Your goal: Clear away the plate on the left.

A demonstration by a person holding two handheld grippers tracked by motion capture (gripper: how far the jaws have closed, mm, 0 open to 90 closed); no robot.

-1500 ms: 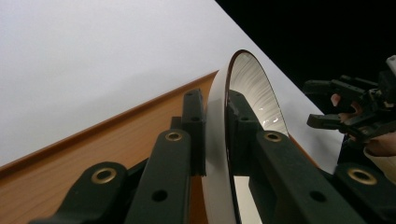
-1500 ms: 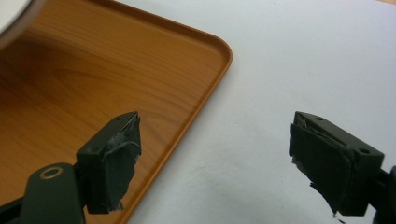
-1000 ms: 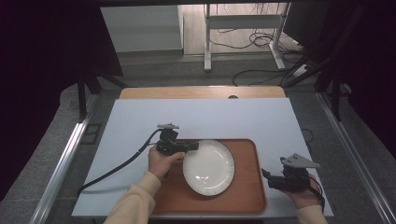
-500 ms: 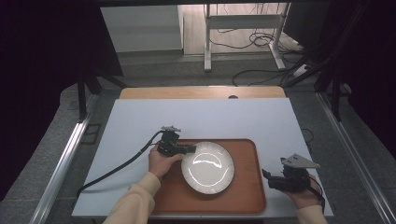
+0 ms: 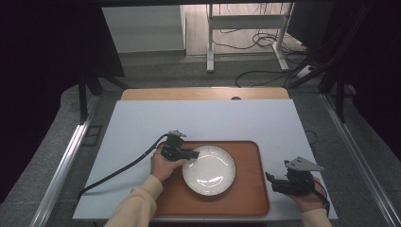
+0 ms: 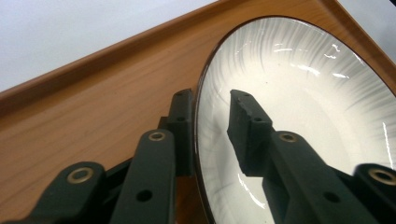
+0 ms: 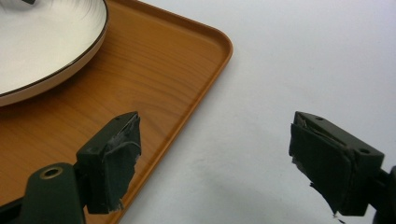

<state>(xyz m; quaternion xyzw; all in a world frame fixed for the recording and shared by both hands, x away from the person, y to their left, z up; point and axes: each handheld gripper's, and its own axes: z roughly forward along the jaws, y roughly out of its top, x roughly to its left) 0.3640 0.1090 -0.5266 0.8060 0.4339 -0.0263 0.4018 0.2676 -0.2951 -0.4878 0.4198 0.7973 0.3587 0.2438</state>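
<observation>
The white plate (image 5: 209, 170) sits flat on the brown tray (image 5: 250, 198), a bit to the left of the tray's middle, on the near part of the white table (image 5: 213, 118). The left gripper (image 5: 191, 154) is at the plate's far left edge. In the left gripper view, one jaw is over the plate (image 6: 317, 93) and the other is outside its rim, above the tray (image 6: 93, 116). The jaws have just been opening, and now there is a small gap, so the pads do not squeeze the rim. It looks like the plate has just been put down and is being let go. Next, the jaws need to open a bit more and slide back off the rim without bumping the plate. The right gripper (image 5: 276, 184) waits near the tray's right edge, jaws wide and holding nothing, one above the tray (image 7: 140, 93) corner and one above the table (image 7: 303, 56).
</observation>
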